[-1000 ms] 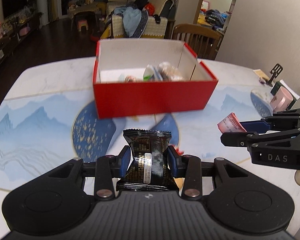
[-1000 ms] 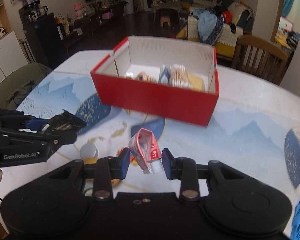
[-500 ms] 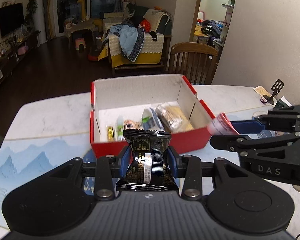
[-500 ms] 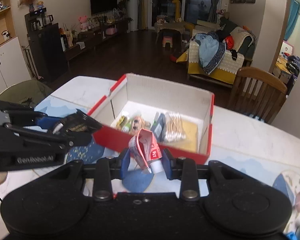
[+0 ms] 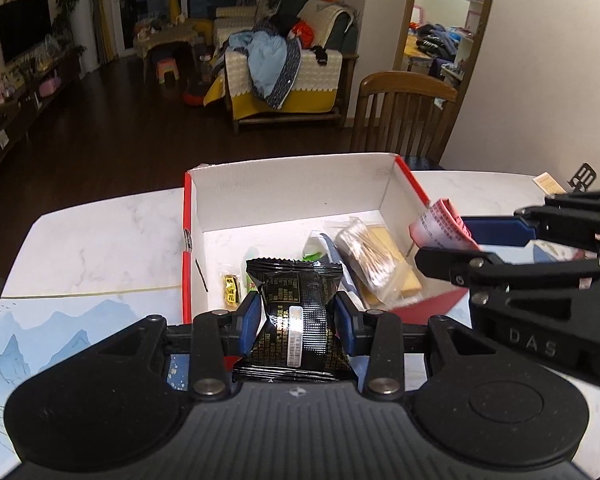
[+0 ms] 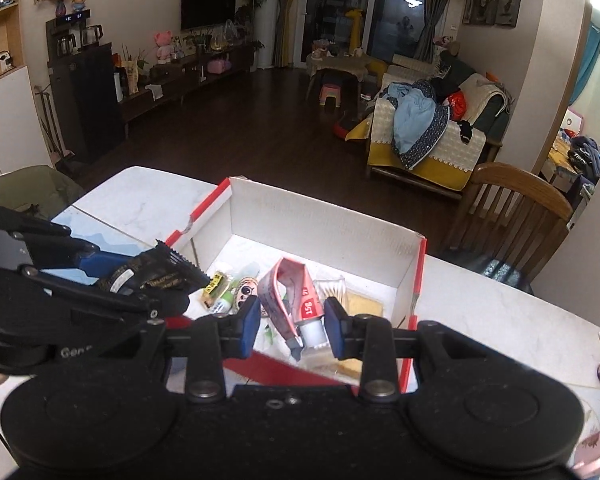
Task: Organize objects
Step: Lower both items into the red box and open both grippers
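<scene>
The red cardboard box sits open on the marble-patterned table, its inside walls plain white and matte. Everything here is placed against that box.

Over its near edge, the left gripper has its blue-padded fingers pinching a black foil snack packet by the sides. The wrapper is glossy and crinkled, with a serrated top seam, gold print and a small white label catching the light. From the right wrist view the same packet pokes out over the box's left wall.

At the box's right side, the right gripper clamps a rolled-up pink and red tube, soft and creased, folded over on itself with a white cap at the bottom. In the left wrist view the tube hangs just above the box's right rim.

Down on the box floor lie a clear crinkly bag of cotton swabs on a flat tan card, a small yellow-wrapped piece near the left wall, and a green and white pouch between them.

Behind the box, beyond the far table edge, stands a wooden slat-backed chair.
</scene>
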